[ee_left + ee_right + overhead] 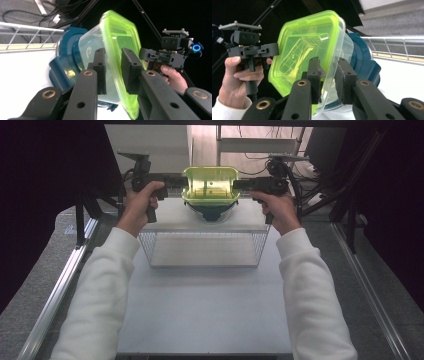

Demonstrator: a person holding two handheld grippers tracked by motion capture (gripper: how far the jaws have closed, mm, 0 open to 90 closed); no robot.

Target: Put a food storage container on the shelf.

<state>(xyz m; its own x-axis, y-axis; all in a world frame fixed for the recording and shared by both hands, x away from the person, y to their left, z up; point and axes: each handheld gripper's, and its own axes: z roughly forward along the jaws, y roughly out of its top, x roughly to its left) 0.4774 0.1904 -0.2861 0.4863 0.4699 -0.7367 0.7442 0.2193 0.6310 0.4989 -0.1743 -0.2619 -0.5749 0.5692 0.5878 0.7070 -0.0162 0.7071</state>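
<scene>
The box (210, 184) sits on the bowl (210, 211) near the worktop's (205, 310) far edge, behind the wire basket (202, 247). The left tongs (176, 182) clamp the box's left rim, the right tongs (241, 184) its right rim.

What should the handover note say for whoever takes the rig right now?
Left gripper: shut on the lime green lid rim, at the container's left edge in the high view.
Right gripper: shut on the opposite rim of the same clear container.
Things: the lidded container is held level between both grippers, over a blue-lidded container that sits on the far part of the table. A wire basket stands just in front, with nothing in it.
Done: two-handed pickup of the green-lidded container.
Left: setting it down; probably into the basket or onto the blue one, I can't tell which.
</scene>
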